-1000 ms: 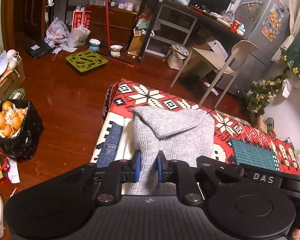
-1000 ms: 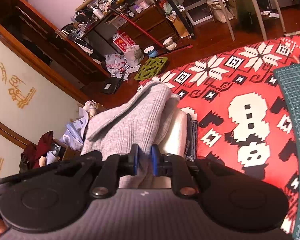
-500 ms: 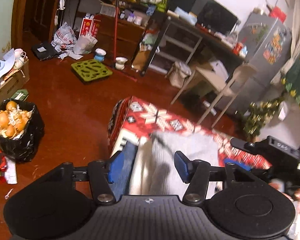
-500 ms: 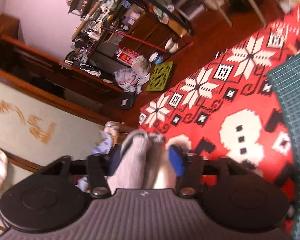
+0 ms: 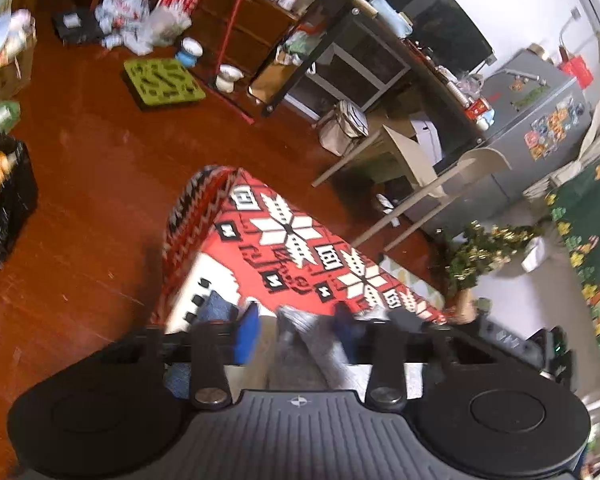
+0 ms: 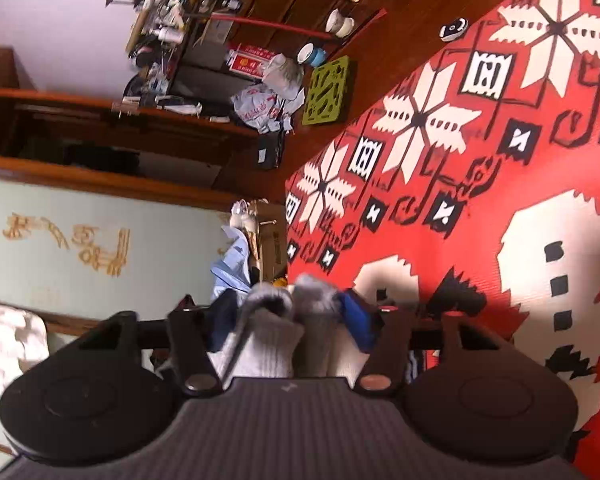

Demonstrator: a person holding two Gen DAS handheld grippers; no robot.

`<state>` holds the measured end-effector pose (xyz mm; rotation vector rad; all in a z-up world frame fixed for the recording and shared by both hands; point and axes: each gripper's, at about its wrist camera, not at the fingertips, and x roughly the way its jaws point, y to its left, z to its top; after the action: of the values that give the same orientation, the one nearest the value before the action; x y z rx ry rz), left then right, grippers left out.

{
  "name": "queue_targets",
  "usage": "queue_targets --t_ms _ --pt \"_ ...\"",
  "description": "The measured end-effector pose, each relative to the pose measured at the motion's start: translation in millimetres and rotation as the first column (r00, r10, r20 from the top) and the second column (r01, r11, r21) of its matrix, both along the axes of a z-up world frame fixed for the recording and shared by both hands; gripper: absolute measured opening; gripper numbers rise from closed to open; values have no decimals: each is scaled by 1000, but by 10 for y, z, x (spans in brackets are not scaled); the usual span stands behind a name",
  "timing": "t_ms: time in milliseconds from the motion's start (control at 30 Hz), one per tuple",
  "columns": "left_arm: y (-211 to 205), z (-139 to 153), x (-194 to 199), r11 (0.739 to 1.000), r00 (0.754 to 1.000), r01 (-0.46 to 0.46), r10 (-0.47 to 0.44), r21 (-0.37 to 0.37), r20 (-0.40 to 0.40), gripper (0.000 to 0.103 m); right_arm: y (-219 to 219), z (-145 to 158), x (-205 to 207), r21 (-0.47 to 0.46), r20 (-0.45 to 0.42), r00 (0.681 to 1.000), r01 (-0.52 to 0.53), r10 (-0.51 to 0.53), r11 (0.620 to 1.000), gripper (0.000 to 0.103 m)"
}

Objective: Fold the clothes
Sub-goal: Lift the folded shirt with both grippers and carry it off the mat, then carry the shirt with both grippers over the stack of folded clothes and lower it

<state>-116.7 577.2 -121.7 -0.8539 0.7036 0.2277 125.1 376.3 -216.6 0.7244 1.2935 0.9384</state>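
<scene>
Left gripper [image 5: 296, 334]: fingers spread wide, released; a second ago clenched on the grey sweater [image 5: 300, 340], which now lies loose between them. Right gripper [image 6: 290, 320]: likewise parted after being clamped, folded sweater bunched between its fingers. Red patterned cloth [image 6: 480, 200] ahead of both.

Grey garment [image 5: 300, 336] on red-patterned table [image 5: 300, 248].

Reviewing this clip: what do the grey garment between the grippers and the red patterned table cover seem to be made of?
Grey garment: looks like a soft knit, perhaps wool or a cotton blend; fine ribbing and a fuzzy matte surface show between the right gripper's blue pads. Red patterned cover: probably woven or printed cloth, flat and matte, with crisp white and black motifs; which of the two is unclear.
</scene>
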Motion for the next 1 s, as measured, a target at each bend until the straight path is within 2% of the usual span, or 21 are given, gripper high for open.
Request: queue_targets --t_ms 33,133,233,300,333,367,433,533,600,633,667,700,733,767,867,933,1000 --pt "1 -29 -1 1000 1000 -1 1 -6 -6 16 19 0 -16 -10 21 1000 -9 9 1000 34" --pt "-49 -29 -12 1000 1000 -12 12 17 4 10 5 56 -40 5 65 998 -6 5 1000 21" --pt "-72 -26 -24 999 999 -27 27 19 39 10 10 158 -58 16 128 992 4 -6 1000 20" --pt "-46 -84 -4 999 999 -36 36 14 40 10 59 194 -81 -14 184 983 -3 5 1000 20" --pt "-34 -93 -17 999 998 -41 41 12 40 12 92 190 -94 -41 208 978 -9 18 999 23" --pt "-29 -74 -58 999 998 -47 46 10 44 14 125 187 -107 -69 232 972 -15 31 998 34" --pt "-18 -35 -140 998 997 -57 57 8 53 28 77 189 -114 -76 238 971 -3 21 997 45" --pt "-2 23 -264 997 995 -74 73 4 65 33 -122 349 -137 -57 296 955 29 -11 998 49" --pt "-49 118 -393 996 994 -79 76 35 80 33 -240 507 -182 -51 349 937 30 -11 998 43" --pt "-101 175 -481 995 993 -79 73 59 96 33 -299 586 -204 -48 375 927 31 -10 998 27" --pt "-157 224 -560 994 991 -76 67 76 113 32 -338 662 -246 -52 395 919 20 2 998 15" --pt "-220 262 -621 994 990 -66 55 85 129 27 -358 725 -314 -48 407 913 -1 20 999 14" --pt "-295 287 -672 995 989 -50 37 91 143 14 -375 786 -387 -43 419 907 -24 39 999 10" --pt "-371 295 -705 995 988 -32 18 90 153 9 -392 847 -460 -38 431 900 -46 58 998 9" --pt "-569 236 -775 998 982 3 -15 60 188 8 -305 907 -718 2 414 899 -161 146 987 9" --pt "-685 166 -794 999 979 32 -40 44 201 8 -217 847 -841 -28 410 891 -201 195 979 10" --pt "-769 88 -818 997 984 27 -39 67 172 8 -131 782 -962 -64 406 881 -237 242 969 11"
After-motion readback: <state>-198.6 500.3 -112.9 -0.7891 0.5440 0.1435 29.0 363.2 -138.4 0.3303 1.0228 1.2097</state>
